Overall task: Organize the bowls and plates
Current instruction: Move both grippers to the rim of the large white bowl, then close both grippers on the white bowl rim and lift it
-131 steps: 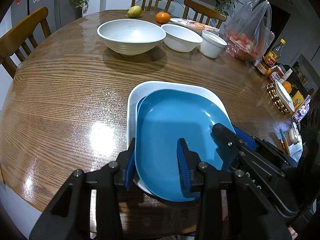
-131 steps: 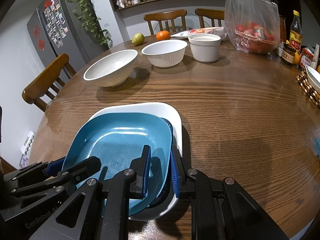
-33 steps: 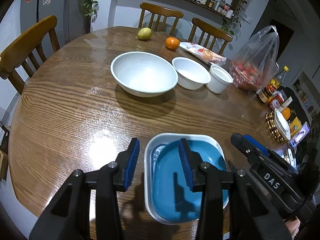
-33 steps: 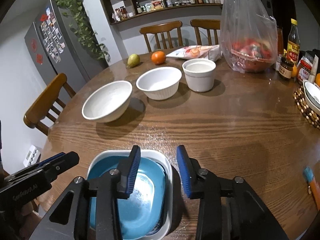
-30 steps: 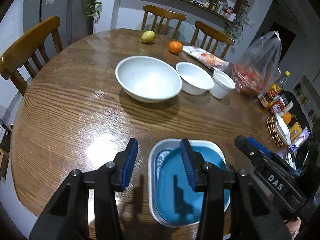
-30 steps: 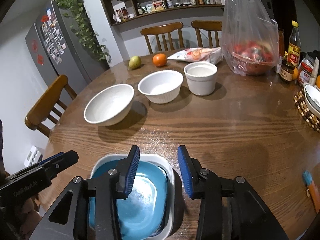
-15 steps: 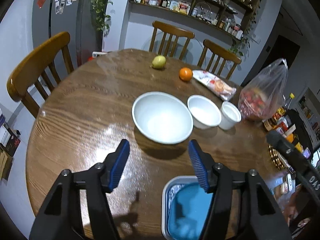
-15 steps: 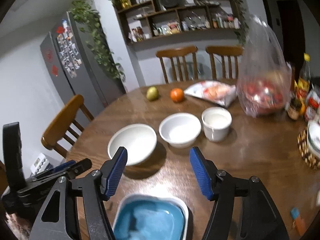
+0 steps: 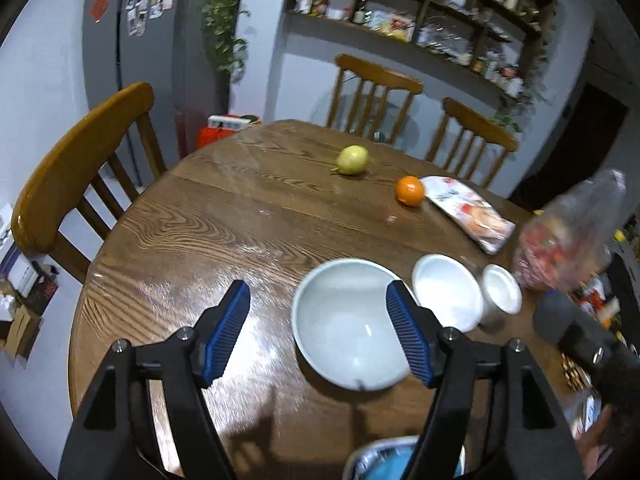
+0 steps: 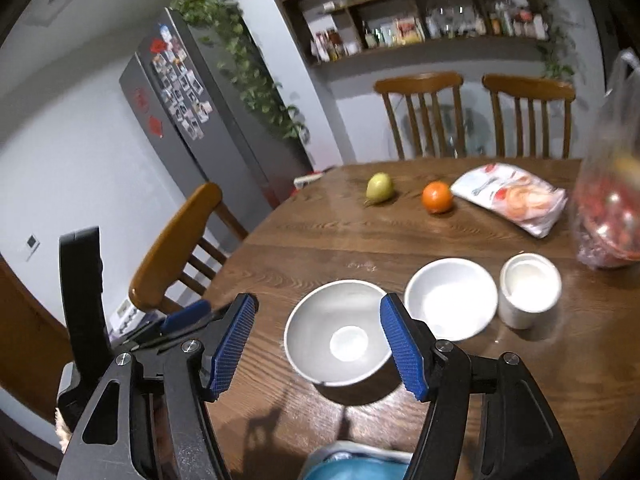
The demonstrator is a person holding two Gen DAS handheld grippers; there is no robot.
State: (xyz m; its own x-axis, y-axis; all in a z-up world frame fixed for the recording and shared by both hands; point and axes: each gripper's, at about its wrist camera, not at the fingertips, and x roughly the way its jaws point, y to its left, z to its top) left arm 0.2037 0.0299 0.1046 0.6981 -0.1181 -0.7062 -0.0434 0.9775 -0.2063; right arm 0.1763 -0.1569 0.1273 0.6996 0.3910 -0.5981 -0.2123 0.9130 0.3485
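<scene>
Nearest in both wrist views, at the bottom edge, lies the blue plate (image 9: pixel 394 470) nested in the white plate (image 9: pixel 362 456), only their far rims showing, on the round wooden bench (image 9: pixel 224 232).

The left gripper (image 9: pixel 320 336) hangs above the bench with its blue pads (image 9: pixel 226 338) spread wide; its jaws have just been opening, and nothing sits between them but the bench seen below. The right gripper (image 10: pixel 320 346) is likewise spread apart, its jaws having just been opening, gripping nothing; the big bowl appears in the gap, lower down and untouched. In the right wrist view the left gripper shows at the left edge.

Beyond the plates stands the big bowl (image 9: pixel 348 344), white and upright. Just beside it on the right is the middle bowl (image 9: pixel 446 292), and next to that the small cup-shaped bowl (image 9: pixel 502 294), the three in a row.

Farther back lie a pear (image 9: pixel 352 160), an orange (image 9: pixel 409 191) and a snack packet (image 9: pixel 468 212). At the right edge stands a clear plastic bag (image 9: pixel 568 240) with red contents, blurred.

Behind the bench are wooden chairs (image 9: pixel 376 92), a grey fridge (image 10: pixel 192 120) covered in magnets, a trailing plant (image 10: pixel 248 60) and wall shelves (image 10: pixel 420 24) full of jars.
</scene>
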